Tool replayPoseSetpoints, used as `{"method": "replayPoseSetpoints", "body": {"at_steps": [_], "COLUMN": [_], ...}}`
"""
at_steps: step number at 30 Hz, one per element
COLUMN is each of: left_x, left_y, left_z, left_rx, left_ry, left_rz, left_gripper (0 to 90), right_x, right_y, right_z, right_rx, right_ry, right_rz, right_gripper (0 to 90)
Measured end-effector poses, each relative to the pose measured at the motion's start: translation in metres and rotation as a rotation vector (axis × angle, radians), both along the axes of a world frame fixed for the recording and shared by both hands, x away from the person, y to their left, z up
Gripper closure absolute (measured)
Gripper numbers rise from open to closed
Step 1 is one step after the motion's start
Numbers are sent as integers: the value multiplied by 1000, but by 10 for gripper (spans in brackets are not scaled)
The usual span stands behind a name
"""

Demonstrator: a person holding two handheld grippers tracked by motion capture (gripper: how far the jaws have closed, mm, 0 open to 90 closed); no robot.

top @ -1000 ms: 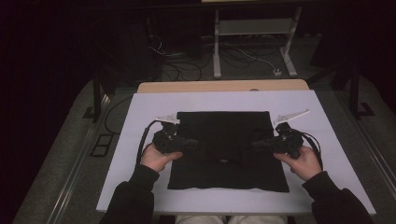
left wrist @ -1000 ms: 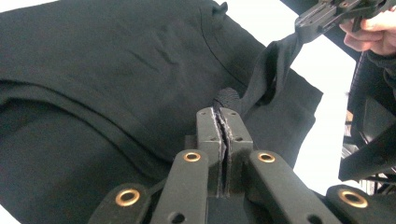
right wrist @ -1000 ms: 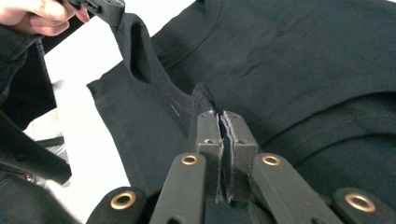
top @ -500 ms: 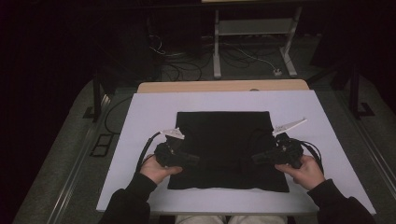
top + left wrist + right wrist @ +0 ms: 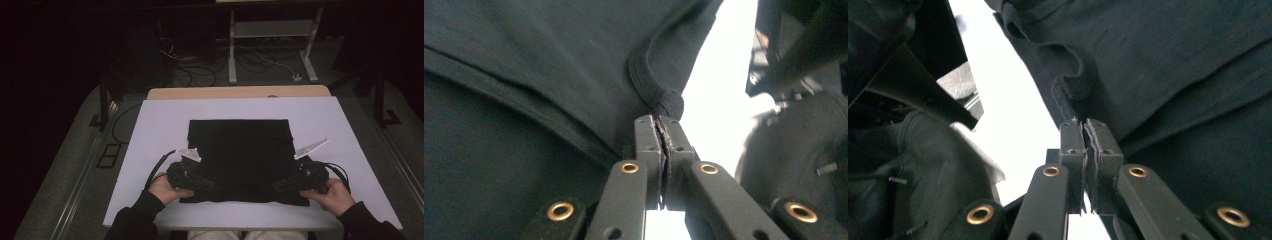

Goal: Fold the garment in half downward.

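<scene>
Looks like I'm in a lab: white table, cables on the floor, metal stand, dark all round.

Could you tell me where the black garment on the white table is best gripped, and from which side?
Grip the black garment at its two near corners, coming in from the person's side. The thick hem bunches there, and the left gripper and right gripper are shut on it.

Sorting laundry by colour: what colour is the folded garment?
Plain black garment, clearest in the high view.
</scene>
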State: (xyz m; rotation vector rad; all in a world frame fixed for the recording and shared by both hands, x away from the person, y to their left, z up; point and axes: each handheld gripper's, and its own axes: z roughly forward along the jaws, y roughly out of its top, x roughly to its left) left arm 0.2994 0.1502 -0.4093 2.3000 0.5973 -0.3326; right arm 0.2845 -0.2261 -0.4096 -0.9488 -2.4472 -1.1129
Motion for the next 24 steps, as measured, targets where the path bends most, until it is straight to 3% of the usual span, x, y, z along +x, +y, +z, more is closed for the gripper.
{"method": "replayPoseSetpoints", "body": {"at_steps": [9, 24], "left_x": [-7, -11], "left_y": [-4, -1], "left_z": [-7, -10], "left_rx": [53, 68], "left_ry": [10, 14], "left_rz": [-47, -57], "left_gripper": [869, 869], "right_x": [-10, -24], "right_y": [-9, 1], "right_z": [-9, -16], "right_rx": [-18, -55], "right_ry": [42, 78], "right_rz": [7, 84], "right_gripper": [854, 881]}}
